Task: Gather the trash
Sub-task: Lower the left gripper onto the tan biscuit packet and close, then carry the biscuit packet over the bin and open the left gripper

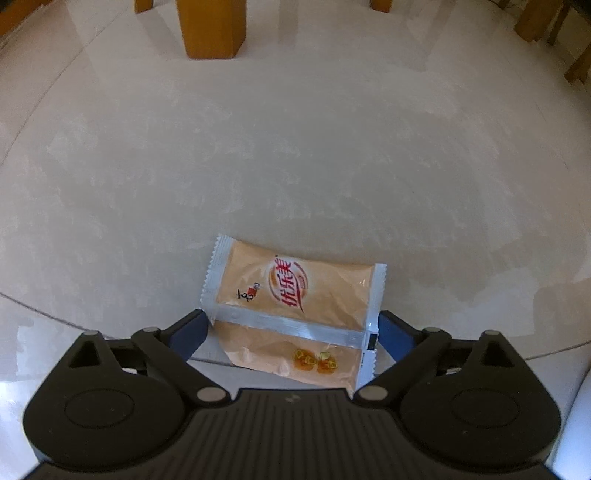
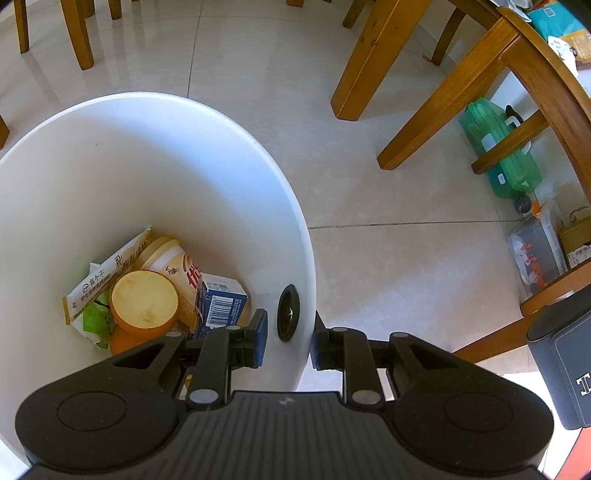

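In the left wrist view, a peach-coloured snack packet (image 1: 295,295) with red lettering lies flat on the pale tiled floor. My left gripper (image 1: 291,325) is open, and its blue-padded fingers (image 1: 192,332) straddle the packet's near half, one on each side. In the right wrist view, my right gripper (image 2: 288,343) is shut on the wall of a white trash bin (image 2: 221,177), one finger inside and one outside. The bin holds a milk-tea cup (image 2: 173,266), an orange lidded tub (image 2: 144,302), a blue carton (image 2: 221,299) and wrappers (image 2: 107,280).
Wooden table legs (image 1: 210,26) stand on the floor beyond the packet. Near the bin are a wooden table leg (image 2: 373,55), chair rungs (image 2: 461,96), a green plastic jug (image 2: 506,155), a clear bag (image 2: 535,254) and a dark grey box (image 2: 565,365) at the right edge.
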`<act>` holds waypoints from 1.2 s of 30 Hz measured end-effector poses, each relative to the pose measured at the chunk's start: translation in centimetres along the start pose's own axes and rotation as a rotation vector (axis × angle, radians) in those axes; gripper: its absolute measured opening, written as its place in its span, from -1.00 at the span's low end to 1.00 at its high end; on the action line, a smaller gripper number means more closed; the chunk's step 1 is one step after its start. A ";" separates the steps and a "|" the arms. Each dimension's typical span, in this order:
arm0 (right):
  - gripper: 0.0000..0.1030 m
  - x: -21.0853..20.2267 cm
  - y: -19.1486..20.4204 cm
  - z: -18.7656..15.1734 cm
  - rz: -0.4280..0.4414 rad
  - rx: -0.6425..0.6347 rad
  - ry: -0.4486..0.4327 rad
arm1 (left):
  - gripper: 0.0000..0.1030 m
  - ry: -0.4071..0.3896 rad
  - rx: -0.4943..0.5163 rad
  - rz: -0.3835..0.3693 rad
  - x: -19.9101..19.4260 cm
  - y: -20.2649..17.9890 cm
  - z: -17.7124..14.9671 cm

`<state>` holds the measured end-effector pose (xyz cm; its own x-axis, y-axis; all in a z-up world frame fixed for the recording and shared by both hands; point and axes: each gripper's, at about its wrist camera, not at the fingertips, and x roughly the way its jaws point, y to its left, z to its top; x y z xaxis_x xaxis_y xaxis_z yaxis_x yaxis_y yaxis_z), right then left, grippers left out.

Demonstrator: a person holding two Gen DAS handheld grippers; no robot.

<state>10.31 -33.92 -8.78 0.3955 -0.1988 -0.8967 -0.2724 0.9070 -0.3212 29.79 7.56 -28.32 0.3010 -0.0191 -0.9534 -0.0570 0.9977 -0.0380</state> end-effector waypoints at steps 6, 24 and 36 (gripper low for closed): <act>-0.46 0.0 0.1 0.0 -0.002 -0.005 -0.001 | 0.82 -0.018 0.049 0.024 0.0 -0.1 -0.6; -0.45 0.0 0.2 -0.1 -0.005 -0.018 -0.007 | 0.54 -0.050 0.236 -0.060 -5.5 -2.3 -4.9; -0.45 -0.1 0.4 -0.1 -0.020 -0.037 -0.013 | 0.54 -0.044 0.537 -0.179 -17.3 -8.4 -8.3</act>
<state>10.10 -33.58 -8.84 0.4126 -0.2121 -0.8859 -0.2964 0.8883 -0.3508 17.18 -1.03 -14.01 0.3017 -0.2003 -0.9321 0.4878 0.8725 -0.0296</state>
